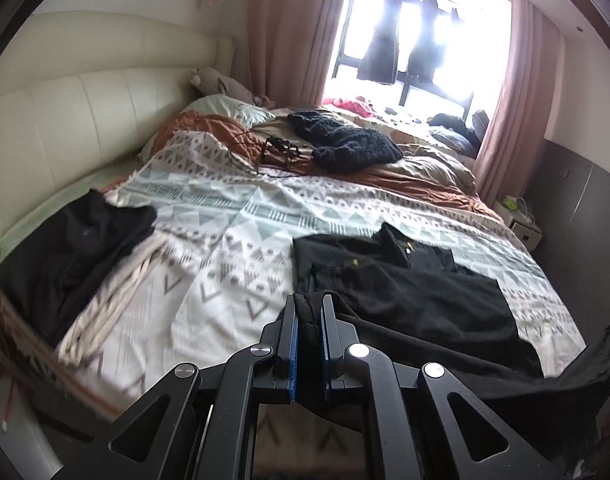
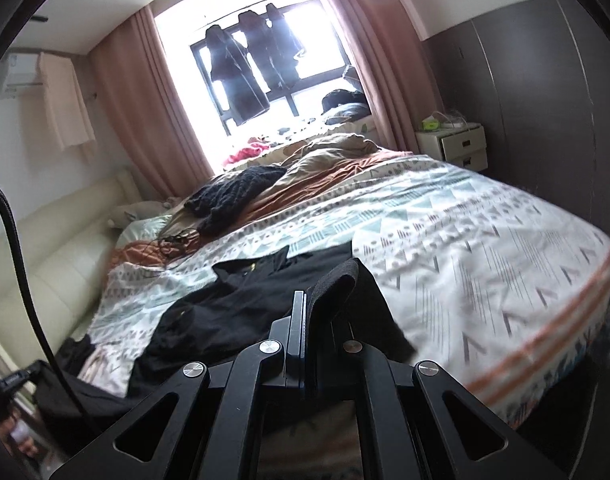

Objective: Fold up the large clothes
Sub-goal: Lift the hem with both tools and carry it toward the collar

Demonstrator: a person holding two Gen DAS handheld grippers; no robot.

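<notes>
Black polo shirt (image 1: pixel 405 280) lies collar-away on the patterned bedspread (image 1: pixel 225 240), near edge lifted; left gripper (image 1: pixel 309 312) and right gripper (image 2: pixel 325 300) are each clamped on a bunch of its hem. Fabric looks light, soft and limp, likely to sag between the holds, so the hem corners seem the best grip points. The span between the grippers falls below both views; black-on-black folds hide the sleeves.
</notes>
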